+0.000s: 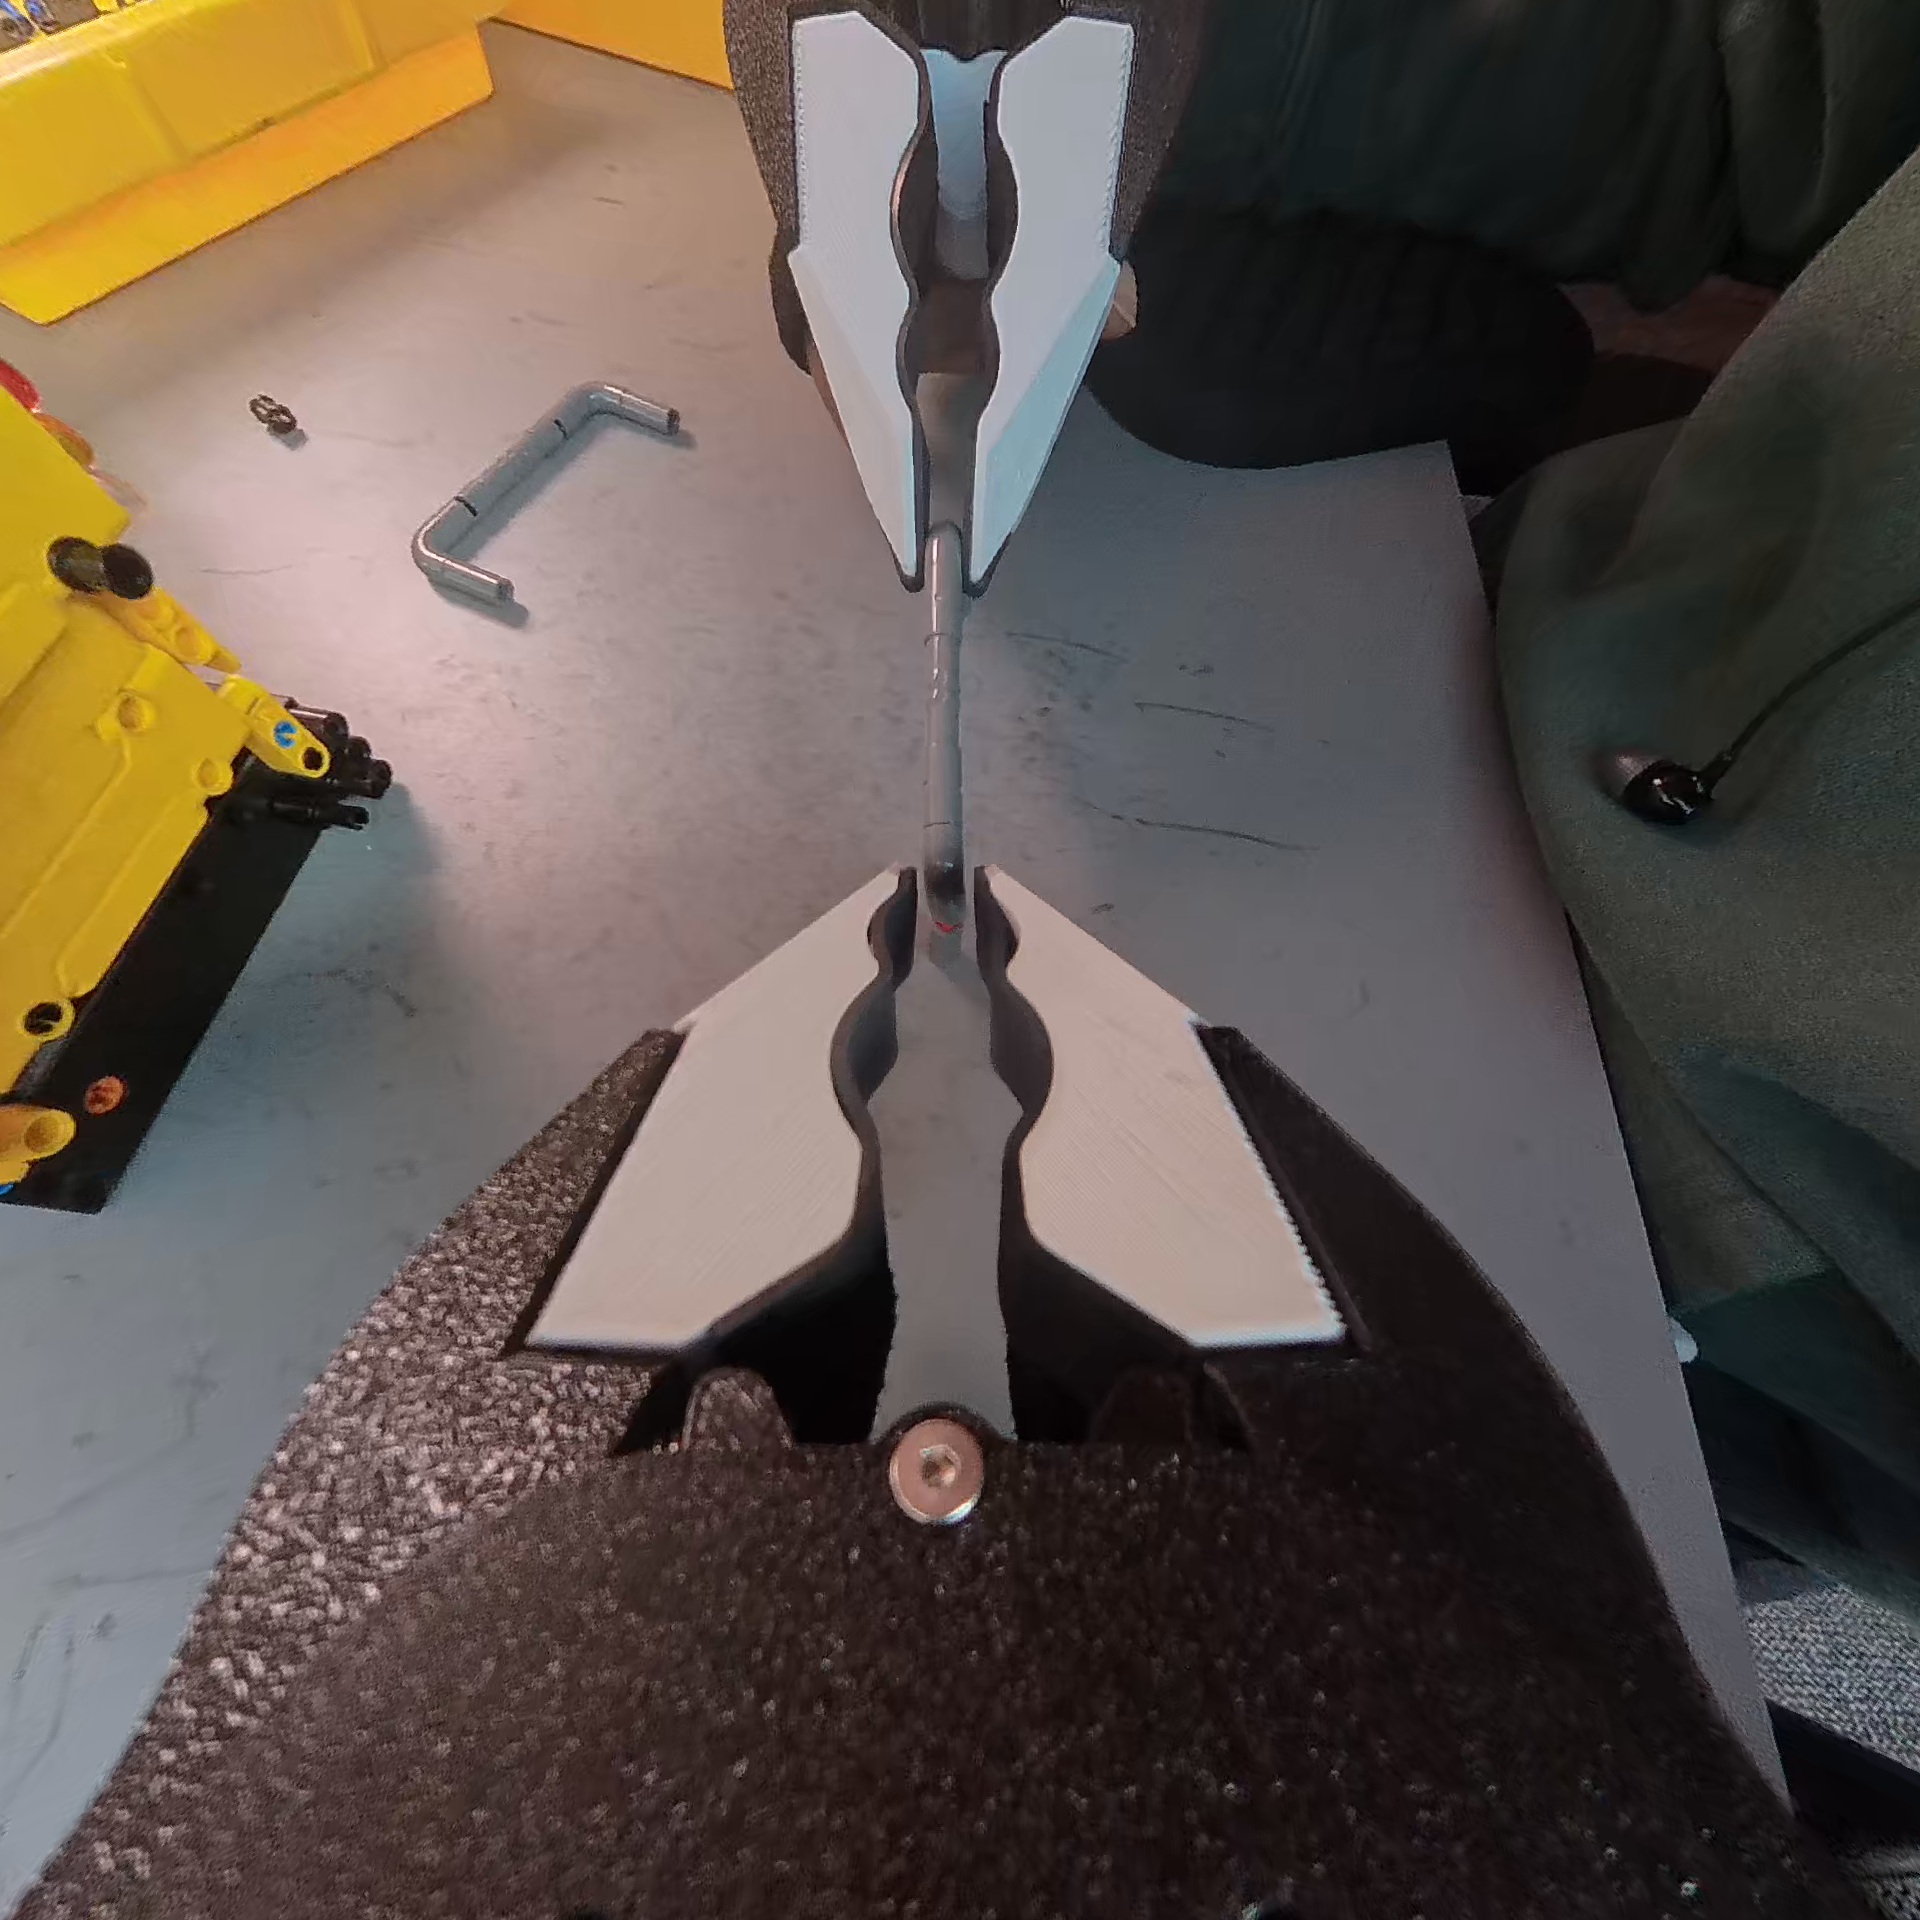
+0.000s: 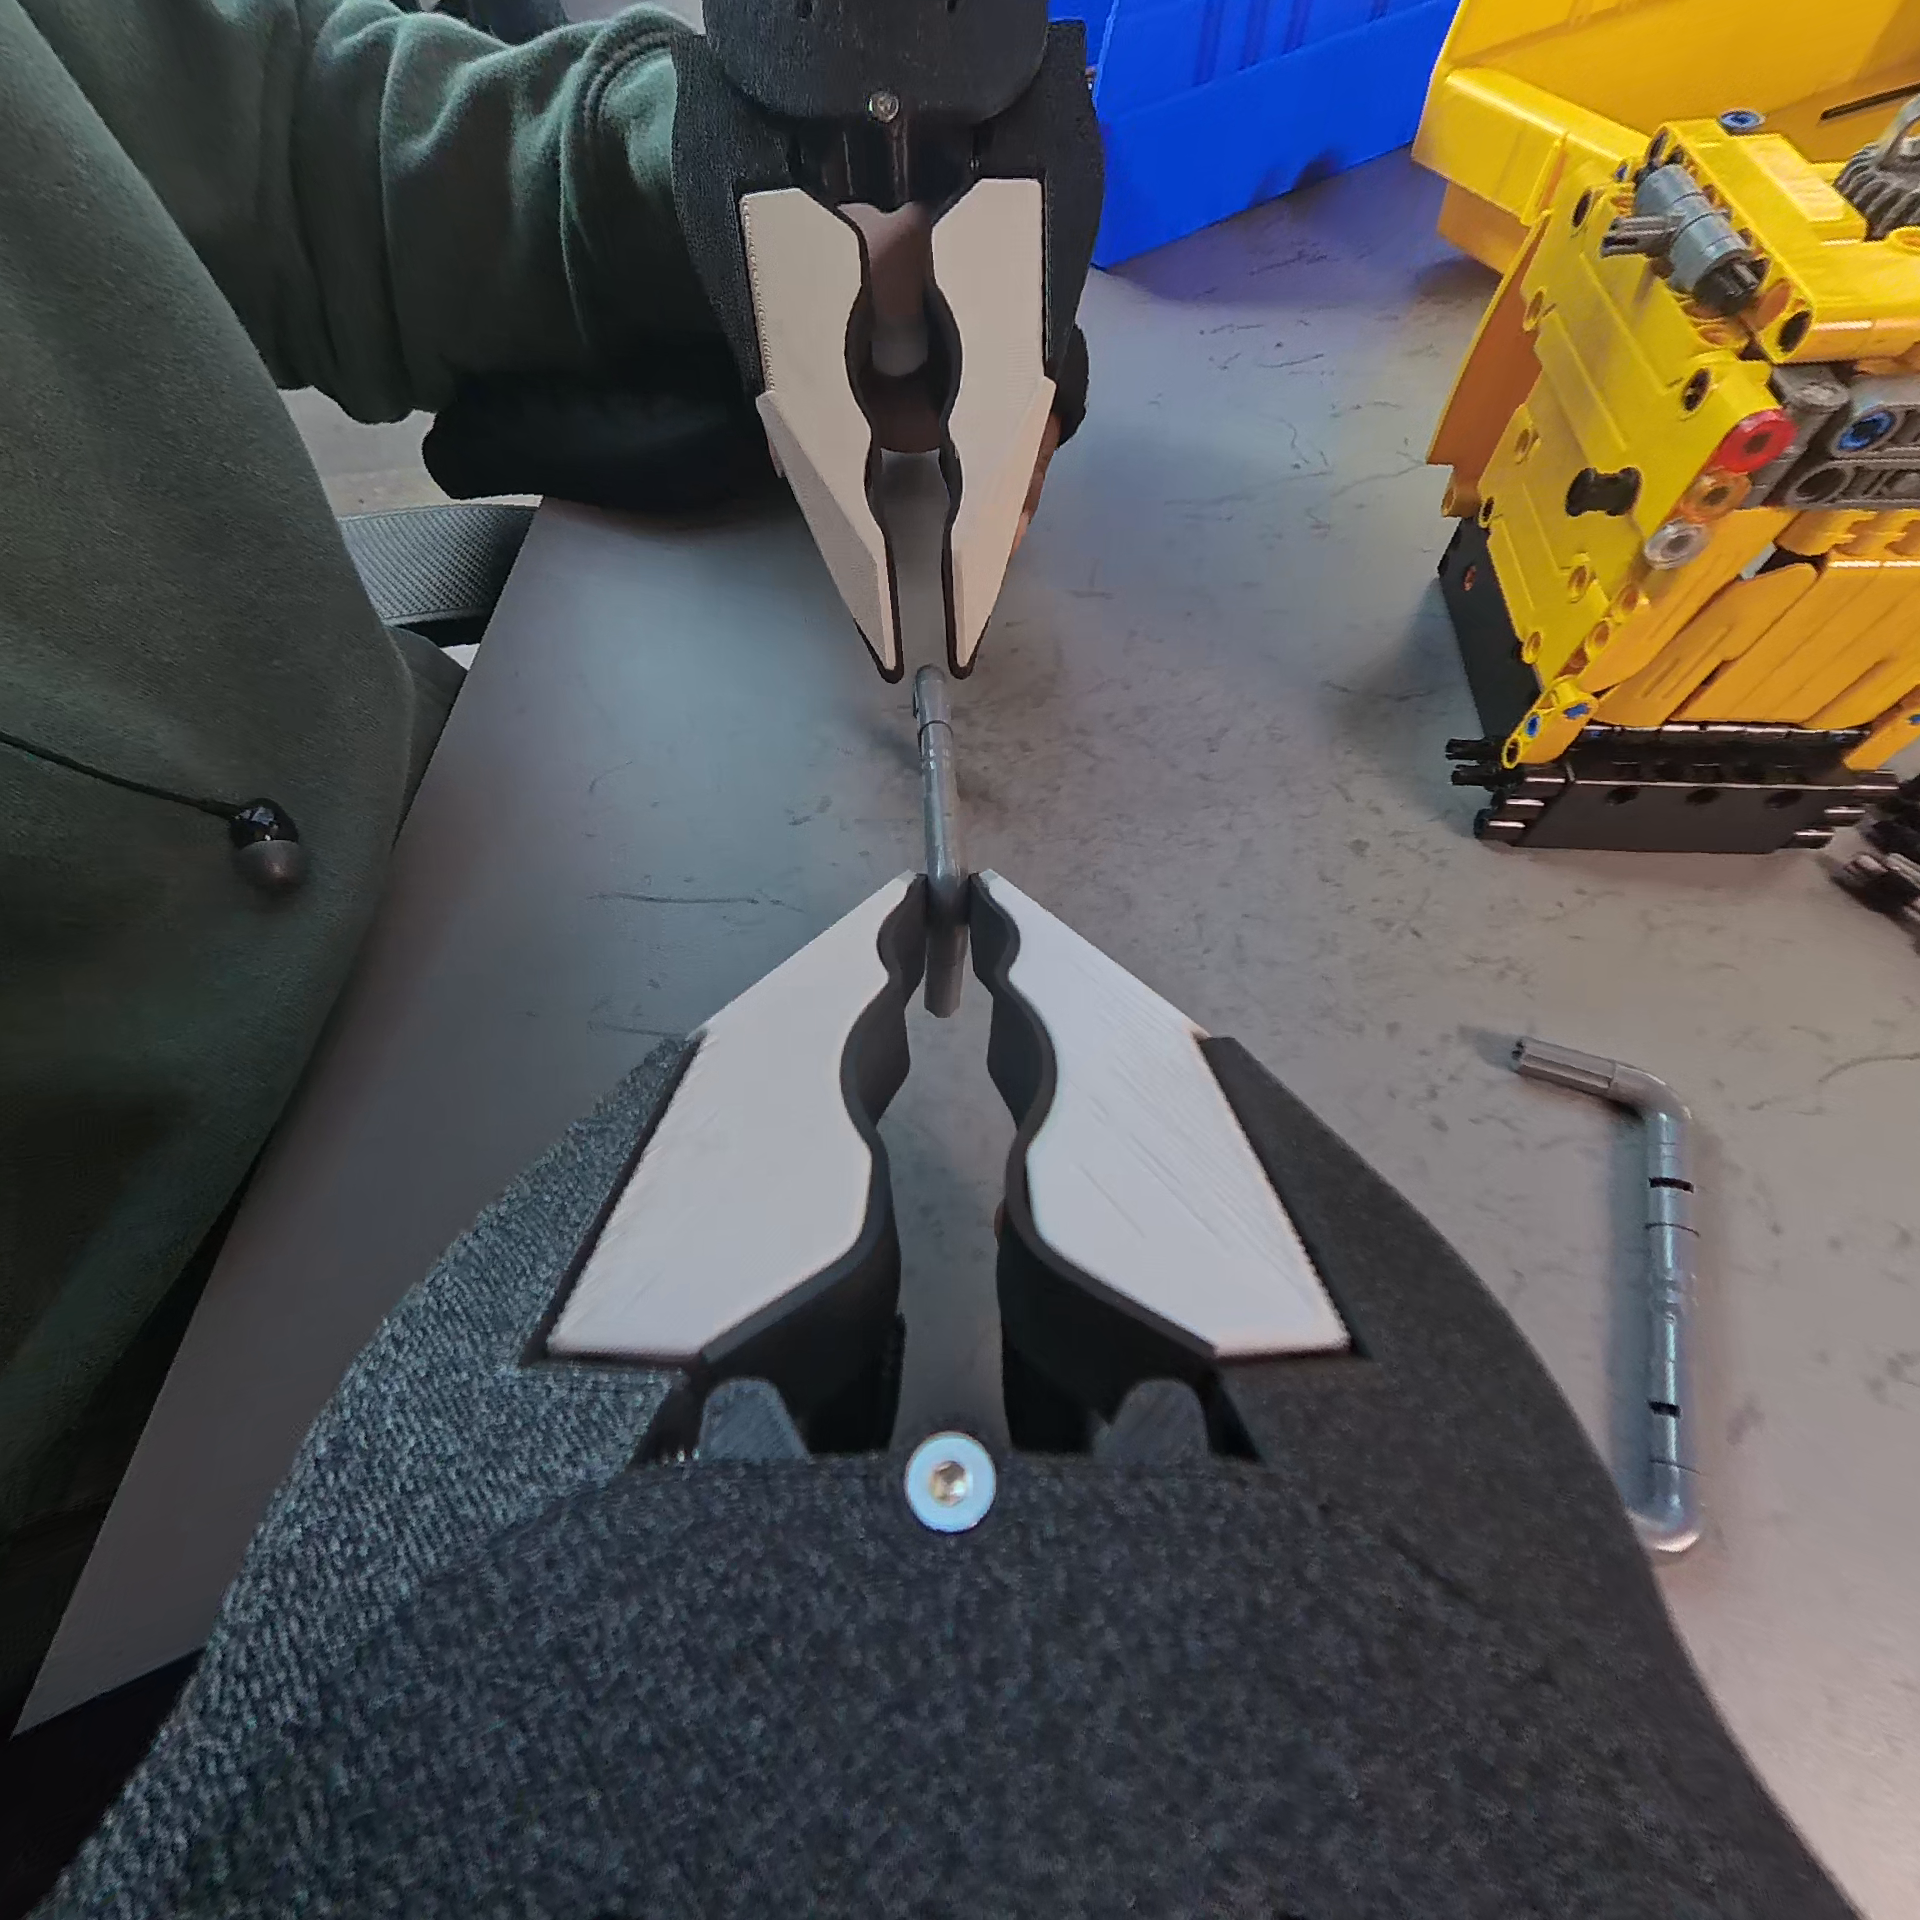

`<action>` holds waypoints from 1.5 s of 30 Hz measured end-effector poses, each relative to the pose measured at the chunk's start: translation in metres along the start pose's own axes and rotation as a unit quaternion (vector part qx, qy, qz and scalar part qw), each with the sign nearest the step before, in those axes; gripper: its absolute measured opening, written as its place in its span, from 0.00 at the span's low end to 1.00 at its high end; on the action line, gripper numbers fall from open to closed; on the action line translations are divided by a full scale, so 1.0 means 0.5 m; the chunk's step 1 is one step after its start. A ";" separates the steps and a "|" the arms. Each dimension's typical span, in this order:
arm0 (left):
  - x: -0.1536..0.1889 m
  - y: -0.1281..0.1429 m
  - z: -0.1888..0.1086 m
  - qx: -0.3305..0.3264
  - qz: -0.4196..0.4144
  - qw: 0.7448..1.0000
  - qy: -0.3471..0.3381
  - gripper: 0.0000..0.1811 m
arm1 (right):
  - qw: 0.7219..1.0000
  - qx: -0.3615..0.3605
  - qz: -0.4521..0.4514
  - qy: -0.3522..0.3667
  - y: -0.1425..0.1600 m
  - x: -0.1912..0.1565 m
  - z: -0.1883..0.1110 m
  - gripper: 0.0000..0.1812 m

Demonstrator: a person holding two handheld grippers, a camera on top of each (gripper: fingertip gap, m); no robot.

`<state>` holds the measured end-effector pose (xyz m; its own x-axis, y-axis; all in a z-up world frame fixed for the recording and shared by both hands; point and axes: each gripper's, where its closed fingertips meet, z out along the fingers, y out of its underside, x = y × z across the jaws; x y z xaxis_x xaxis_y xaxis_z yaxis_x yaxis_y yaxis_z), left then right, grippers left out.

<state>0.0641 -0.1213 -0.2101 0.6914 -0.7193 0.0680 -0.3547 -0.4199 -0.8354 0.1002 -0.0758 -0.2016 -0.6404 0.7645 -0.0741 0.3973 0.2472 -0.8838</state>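
Left gripper (image 1: 943,883), lower centre of left wrist view: fingers narrowed around near end of grey bent rod (image 1: 943,727), though contact there is unclear. Right gripper (image 1: 943,566), upper centre, clamps far end. In right wrist view, right gripper (image 2: 948,883) closed on rod (image 2: 935,790); left gripper (image 2: 925,665) tips sit just past rod's other end. Second grey bent rod (image 1: 540,488) lies on grey tabletop (image 1: 623,935), upper left. Yellow brick-built vehicle model (image 1: 114,810) at left edge. Green sleeve (image 2: 312,208) upper left in right wrist view.
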 end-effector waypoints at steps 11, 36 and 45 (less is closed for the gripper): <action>-0.002 0.007 0.007 -0.036 0.061 0.997 -0.038 0.03 | 0.999 -0.032 -0.021 0.002 0.020 -0.006 0.008 0.04; -0.002 0.015 0.009 -0.012 0.022 1.000 -0.008 0.03 | 1.000 -0.014 0.001 -0.014 0.008 -0.015 0.004 0.04; -0.003 0.014 0.017 -0.018 0.006 1.000 0.003 0.03 | 1.000 0.001 0.012 -0.023 -0.010 -0.020 -0.005 0.04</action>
<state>0.0658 -0.1187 -0.2208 0.6823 -0.7285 0.0613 -0.3855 -0.4299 -0.8164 0.1062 -0.0829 -0.1951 -0.6601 0.7420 -0.1174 0.4126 0.2275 -0.8820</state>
